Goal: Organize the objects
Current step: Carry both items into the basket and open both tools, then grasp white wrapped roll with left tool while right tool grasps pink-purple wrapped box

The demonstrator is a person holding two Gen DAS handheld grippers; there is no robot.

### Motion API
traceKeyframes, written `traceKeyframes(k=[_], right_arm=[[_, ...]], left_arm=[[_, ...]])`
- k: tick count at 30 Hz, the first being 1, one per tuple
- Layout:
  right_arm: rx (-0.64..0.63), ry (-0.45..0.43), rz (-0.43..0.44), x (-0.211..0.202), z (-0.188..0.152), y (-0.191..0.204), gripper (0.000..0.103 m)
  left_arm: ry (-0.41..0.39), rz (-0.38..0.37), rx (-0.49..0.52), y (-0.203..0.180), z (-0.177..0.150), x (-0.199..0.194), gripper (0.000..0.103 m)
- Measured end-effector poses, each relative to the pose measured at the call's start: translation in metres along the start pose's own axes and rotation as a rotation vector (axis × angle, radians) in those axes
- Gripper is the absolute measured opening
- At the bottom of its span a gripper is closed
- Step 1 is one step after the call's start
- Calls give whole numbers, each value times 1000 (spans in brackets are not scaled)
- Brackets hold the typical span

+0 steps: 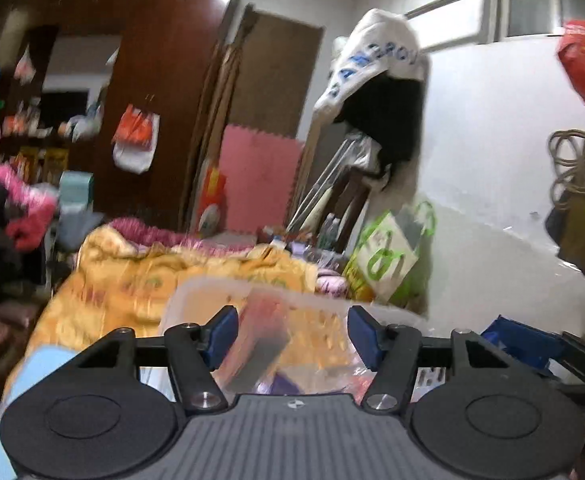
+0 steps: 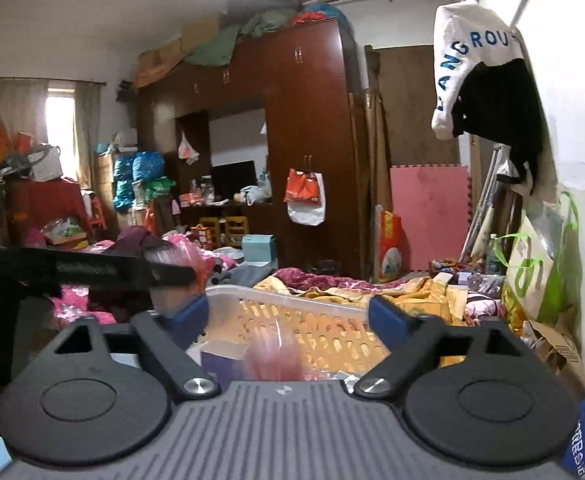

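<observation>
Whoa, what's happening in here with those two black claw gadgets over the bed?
A person is tidying up, holding one hand-held gripper in each hand. Both the left hand-held gripper and the right hand-held gripper are open and hold nothing. They hover over a translucent plastic basket that sits on the bed's yellow blanket. A few items lie in the basket, too blurred to identify. The left view is smeared, which suggests that hand is moving.

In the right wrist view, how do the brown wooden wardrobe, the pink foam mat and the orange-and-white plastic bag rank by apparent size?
1. Brown wooden wardrobe
2. Pink foam mat
3. Orange-and-white plastic bag, hanging on the wardrobe
</observation>
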State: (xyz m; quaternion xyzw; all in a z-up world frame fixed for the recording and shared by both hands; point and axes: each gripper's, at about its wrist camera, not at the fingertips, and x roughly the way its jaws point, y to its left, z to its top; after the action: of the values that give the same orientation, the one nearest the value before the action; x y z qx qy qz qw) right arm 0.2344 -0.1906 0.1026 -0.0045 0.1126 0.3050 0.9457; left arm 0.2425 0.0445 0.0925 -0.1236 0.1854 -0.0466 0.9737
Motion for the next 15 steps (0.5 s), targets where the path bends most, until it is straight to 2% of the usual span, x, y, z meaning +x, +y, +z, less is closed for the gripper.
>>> traceKeyframes(k=[2, 6, 8, 10, 12, 15], right_arm=[[17, 10, 15, -12, -6, -1, 103], [61, 34, 97, -37, -28, -1, 103], [49, 108, 123, -37, -54, 6, 103], [19, 192, 106, -27, -80, 16, 103], [-17, 286, 92, -10, -105, 26, 103], [-9, 365, 109, 9, -124, 29, 103]], left_arm=[[-13, -16, 10, 2, -8, -6, 66], [-56, -24, 49, 0, -26, -38, 70], [-95, -13, 55, 2, -39, -57, 81], [-116, 5, 66, 2, -53, -69, 82], [-86, 17, 84, 3, -67, -68, 83], [-23, 10, 71, 12, -82, -57, 83]])
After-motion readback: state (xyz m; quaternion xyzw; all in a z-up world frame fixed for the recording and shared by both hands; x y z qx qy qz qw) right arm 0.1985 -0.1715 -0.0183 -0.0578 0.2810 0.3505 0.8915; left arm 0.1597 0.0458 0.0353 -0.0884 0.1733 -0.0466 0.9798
